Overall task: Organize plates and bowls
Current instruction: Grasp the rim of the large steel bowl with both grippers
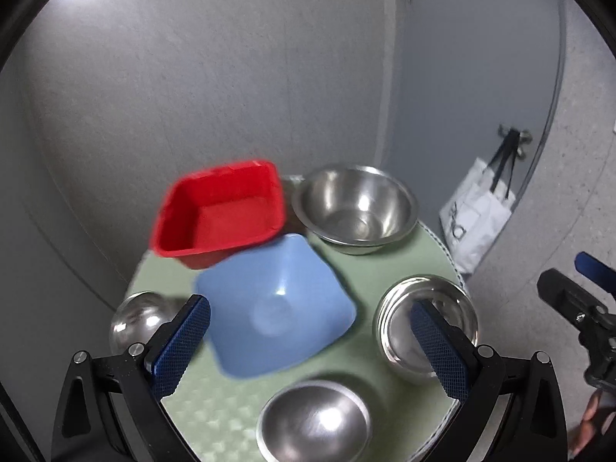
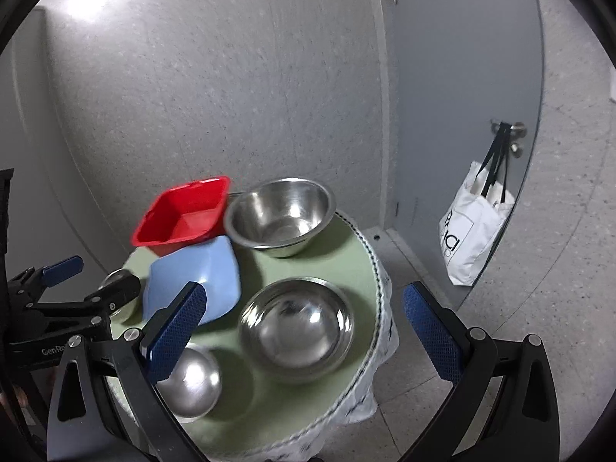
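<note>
White "GenRo…" lettering marks our left gripper (image 2: 73, 300); both it and our right gripper (image 2: 308, 327) hover with fingers wide apart, empty, above the round green worktop (image 2: 308, 269).

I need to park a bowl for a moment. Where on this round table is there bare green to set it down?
The widest bare patch on the green table top lies between the big steel bowl at the back and the stacked steel bowls, toward the right rim. The left side is crowded: red tub, blue bowl and small steel bowl sit close together.

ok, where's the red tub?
Far left of the table, by the wall: red tub beside the big steel bowl, overlapping the blue bowl.
</note>
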### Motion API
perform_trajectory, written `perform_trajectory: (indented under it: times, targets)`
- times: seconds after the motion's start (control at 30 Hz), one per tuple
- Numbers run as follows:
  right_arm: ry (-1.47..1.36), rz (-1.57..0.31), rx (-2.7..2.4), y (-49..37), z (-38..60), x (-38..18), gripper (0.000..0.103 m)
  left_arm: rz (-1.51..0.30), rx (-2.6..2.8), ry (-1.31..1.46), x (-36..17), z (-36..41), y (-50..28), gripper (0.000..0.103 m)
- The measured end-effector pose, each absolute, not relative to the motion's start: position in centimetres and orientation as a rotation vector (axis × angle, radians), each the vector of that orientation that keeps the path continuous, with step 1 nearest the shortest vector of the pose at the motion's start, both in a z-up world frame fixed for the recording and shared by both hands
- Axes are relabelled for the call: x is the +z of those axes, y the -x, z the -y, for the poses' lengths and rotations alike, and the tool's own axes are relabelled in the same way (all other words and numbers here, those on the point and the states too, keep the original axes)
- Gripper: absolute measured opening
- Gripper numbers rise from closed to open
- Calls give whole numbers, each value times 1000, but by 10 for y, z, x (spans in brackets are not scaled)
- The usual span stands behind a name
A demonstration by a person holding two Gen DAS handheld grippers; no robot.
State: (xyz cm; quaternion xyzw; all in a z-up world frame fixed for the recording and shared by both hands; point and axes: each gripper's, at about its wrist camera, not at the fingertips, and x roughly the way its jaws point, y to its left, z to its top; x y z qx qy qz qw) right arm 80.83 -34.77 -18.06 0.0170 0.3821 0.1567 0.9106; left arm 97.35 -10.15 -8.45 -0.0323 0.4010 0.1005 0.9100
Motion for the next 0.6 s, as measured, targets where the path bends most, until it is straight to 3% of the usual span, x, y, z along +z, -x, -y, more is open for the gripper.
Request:
perform_trajectory:
  times: [0.43,0.6]
  targets:
    - [-206,-1076,315,-988,347,-282,103,-988,208,29,-148,52,-1209,89]
    - [-253,-1193,316,-1035,339,-327,85,-1022,205,-23,-172,44,-1281,83]
